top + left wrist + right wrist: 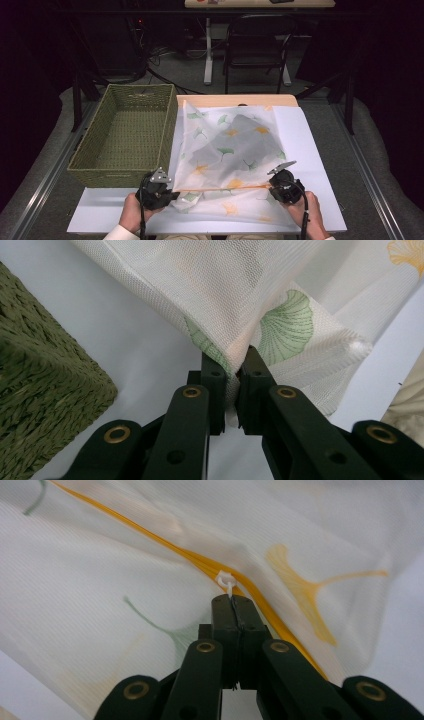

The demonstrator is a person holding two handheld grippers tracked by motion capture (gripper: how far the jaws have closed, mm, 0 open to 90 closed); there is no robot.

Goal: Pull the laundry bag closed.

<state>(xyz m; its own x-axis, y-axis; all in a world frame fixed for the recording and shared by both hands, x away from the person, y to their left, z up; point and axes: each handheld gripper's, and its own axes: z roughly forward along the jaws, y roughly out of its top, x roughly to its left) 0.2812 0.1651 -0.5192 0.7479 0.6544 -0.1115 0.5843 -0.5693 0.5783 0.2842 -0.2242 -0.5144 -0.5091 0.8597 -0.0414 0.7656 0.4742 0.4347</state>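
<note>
I am zipping the mesh bag (227, 150): left gripper (172, 194) clamps its corner at nine o'clock, right gripper (272, 186) pinches the zipper pull (226, 581); next, a straight steady pull.

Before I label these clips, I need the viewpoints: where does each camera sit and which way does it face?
High view: above the person's side, looking forward and down at the table; both hands show.
Left gripper view: rides the left gripper, whose jaws pinch the mesh bag.
Right gripper view: rides the right gripper, shut on the zipper pull.
All share the bag.
</note>
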